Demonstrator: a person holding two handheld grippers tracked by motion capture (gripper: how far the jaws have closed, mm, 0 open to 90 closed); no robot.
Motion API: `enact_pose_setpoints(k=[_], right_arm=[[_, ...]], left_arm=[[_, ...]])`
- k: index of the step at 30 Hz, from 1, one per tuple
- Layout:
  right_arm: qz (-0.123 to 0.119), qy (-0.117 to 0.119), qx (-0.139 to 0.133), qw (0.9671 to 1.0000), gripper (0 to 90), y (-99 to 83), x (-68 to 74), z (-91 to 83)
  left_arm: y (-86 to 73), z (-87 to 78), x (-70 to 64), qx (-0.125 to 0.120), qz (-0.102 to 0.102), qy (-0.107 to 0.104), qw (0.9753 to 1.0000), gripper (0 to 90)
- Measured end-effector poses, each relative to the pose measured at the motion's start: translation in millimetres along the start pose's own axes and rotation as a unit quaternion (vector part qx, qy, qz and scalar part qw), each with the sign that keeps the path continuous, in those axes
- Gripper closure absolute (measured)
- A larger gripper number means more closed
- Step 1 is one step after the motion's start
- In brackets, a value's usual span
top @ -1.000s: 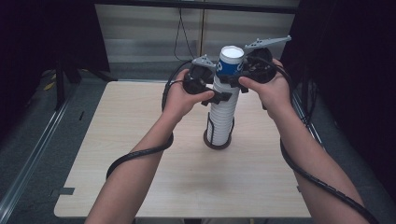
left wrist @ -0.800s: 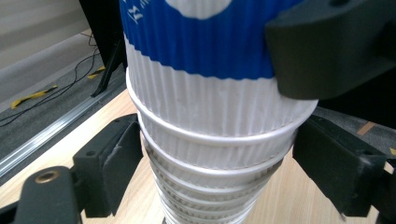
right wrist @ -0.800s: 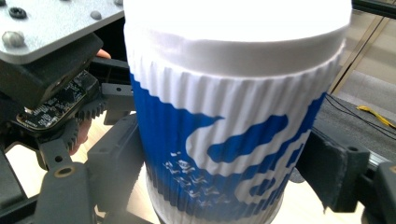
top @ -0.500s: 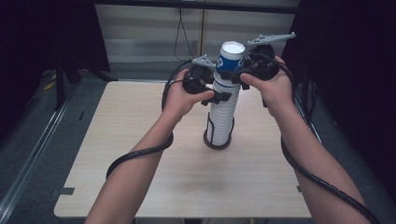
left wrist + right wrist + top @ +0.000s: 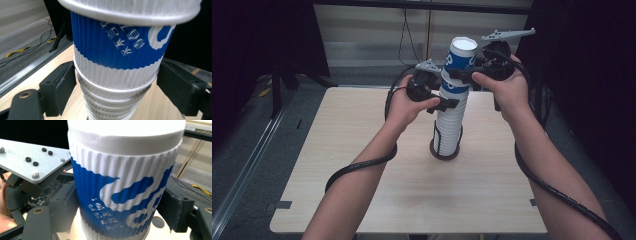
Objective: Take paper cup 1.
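Observation:
A tall stack of white ribbed paper cups (image 5: 448,125) stands upside down on a dark round base (image 5: 444,155) in the middle of the wooden table (image 5: 362,190). My left gripper (image 5: 447,102) is shut on the stack's upper part; in the left gripper view its jaws press the white cups (image 5: 112,100) just under the blue-and-white cup (image 5: 120,42). My right gripper (image 5: 462,75) is shut on that blue-and-white top cup (image 5: 459,60), which sits raised but still sleeved over the stack. In the right gripper view the cup (image 5: 122,182) sits between both jaws, with the left gripper's grey plate (image 5: 32,165) behind it.
Black cables trail from both grippers along the forearms. Dark curtains hang left and right of the table. A metal rail (image 5: 247,165) runs along the floor at left, and a black stand's legs (image 5: 287,80) are at the back left.
The right gripper has risen with the blue-and-white cup, drawing it higher off the stack. The left gripper has kept its hold on the stack in nearly the same place.

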State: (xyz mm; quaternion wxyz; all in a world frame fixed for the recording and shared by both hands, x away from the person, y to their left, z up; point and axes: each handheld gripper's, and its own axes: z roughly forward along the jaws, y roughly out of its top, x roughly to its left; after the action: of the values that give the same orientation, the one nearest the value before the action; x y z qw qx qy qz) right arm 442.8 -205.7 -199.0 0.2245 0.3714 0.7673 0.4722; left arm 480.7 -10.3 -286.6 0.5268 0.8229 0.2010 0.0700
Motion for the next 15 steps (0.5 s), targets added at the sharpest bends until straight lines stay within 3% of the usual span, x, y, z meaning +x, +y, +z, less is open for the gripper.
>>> enact_pose_setpoints(k=[7,15], right_arm=[[0.000,-0.001,-0.002,1.0000,23.7,3.5,1.4,-1.0],[0.010,-0.003,-0.023,0.9997,23.6,10.2,0.7,-8.2]], left_arm=[[0.3,-0.3,-0.2,0.002,0.002,0.000,1.0000,15.9],[-1.0,-2.1,0.0,0.006,0.002,0.000,1.0000,17.1]])
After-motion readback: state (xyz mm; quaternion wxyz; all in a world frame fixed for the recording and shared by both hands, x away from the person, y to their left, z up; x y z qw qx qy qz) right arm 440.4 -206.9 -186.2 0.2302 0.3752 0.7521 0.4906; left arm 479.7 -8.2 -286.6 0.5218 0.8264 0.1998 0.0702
